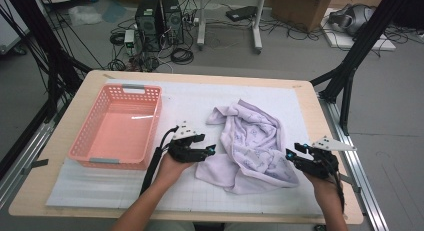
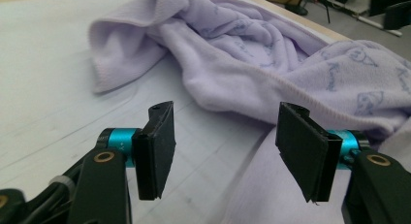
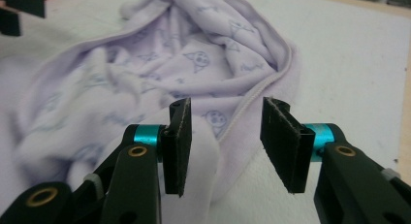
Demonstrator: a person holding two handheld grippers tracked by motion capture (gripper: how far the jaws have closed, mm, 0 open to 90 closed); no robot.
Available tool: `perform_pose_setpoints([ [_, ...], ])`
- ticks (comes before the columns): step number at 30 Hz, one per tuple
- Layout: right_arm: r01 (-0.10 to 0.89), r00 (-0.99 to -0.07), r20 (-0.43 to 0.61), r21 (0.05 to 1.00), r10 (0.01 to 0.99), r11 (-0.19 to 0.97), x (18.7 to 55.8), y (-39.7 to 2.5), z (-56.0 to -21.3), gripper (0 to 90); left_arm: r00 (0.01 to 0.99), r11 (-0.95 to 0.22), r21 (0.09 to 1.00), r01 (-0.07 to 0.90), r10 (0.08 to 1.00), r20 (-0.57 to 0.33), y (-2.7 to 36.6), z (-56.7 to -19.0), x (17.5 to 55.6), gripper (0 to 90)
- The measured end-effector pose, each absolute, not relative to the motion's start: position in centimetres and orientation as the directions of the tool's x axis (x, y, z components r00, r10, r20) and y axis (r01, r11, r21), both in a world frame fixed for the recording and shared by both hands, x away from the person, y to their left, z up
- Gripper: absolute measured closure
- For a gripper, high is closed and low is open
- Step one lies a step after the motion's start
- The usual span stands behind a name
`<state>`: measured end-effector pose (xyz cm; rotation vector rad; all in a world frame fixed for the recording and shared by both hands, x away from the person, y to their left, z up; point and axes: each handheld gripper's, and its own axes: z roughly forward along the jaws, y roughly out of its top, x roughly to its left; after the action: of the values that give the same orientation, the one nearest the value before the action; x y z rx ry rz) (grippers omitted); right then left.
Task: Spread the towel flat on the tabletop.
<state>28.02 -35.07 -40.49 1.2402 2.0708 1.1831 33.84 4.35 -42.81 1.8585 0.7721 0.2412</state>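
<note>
Towel (image 1: 252,143) lies crumpled on mat (image 1: 300,111), right of table (image 1: 75,116) centre. Basket (image 1: 85,143) on the mat at 9 o'clock from towel, apart. Left gripper (image 1: 210,151) at towel's 9 o'clock edge, right gripper (image 1: 290,153) at its 4 o'clock edge.

One cloth, one basket, two tongs on one counter.

One purple cloth (image 1: 252,143) lies mid-frame, one pink basket (image 1: 118,161) sits at the left, and two black tongs, the left (image 1: 212,150) and the right (image 1: 291,151), flank the cloth on the counter (image 1: 70,113).
</note>
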Motion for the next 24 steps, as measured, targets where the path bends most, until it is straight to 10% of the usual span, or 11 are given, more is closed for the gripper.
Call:
perform_pose_setpoints([
  [11, 0.501, -0.474, 0.047, 0.835, 0.879, 0.225, 28.3, -35.2, -41.4, 53.9, 0.768, -0.333, 0.829, 0.448, 0.618, -0.166, -2.8, -43.5, 36.5, 39.7],
  [17, 0.500, -0.479, 0.045, 0.834, 0.876, 0.231, 28.3, -35.2, -41.4, 53.8, 0.791, -0.413, 0.795, 0.445, 0.598, -0.132, -2.9, -44.0, 36.5, 76.9],
  [24, 0.503, -0.484, 0.047, 0.832, 0.874, 0.234, 28.9, -34.7, -41.6, 53.5, 0.700, -0.284, 0.850, 0.444, 0.702, -0.131, 2.5, -42.1, 37.5, 85.0],
])
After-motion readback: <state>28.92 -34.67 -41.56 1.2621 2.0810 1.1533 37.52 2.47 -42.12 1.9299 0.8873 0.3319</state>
